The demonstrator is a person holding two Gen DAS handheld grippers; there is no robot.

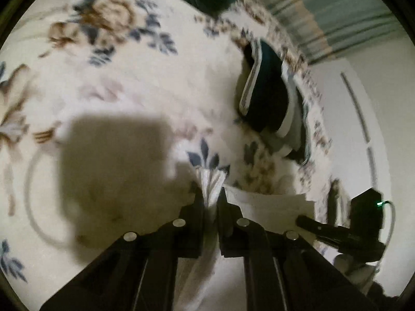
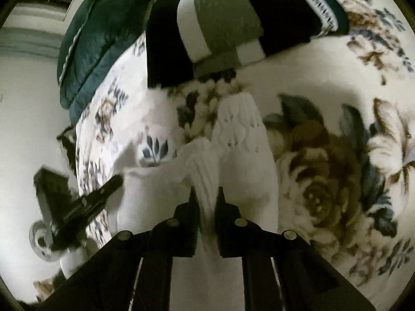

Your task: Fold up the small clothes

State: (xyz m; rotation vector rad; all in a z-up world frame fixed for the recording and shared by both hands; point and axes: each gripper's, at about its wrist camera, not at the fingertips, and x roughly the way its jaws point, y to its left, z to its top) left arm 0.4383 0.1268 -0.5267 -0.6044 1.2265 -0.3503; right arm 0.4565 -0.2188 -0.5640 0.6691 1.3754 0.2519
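A small white ribbed garment (image 2: 238, 134) hangs between both grippers above a floral blanket (image 1: 124, 83). My left gripper (image 1: 210, 194) is shut on one bunched end of the white garment (image 1: 211, 184). My right gripper (image 2: 207, 194) is shut on the other ribbed end, and the cloth drapes forward and down over the blanket (image 2: 324, 176). The right gripper (image 1: 306, 220) shows at the lower right of the left wrist view, and the left gripper (image 2: 114, 181) at the left of the right wrist view. The garment's lower part is hidden behind the fingers.
Folded dark and grey-white clothes (image 2: 220, 20) lie stacked at the blanket's far side, also in the left wrist view (image 1: 267, 93). A teal quilted cushion (image 2: 96, 44) sits at the bed's edge. White walls and a striped curtain (image 1: 337, 18) lie beyond.
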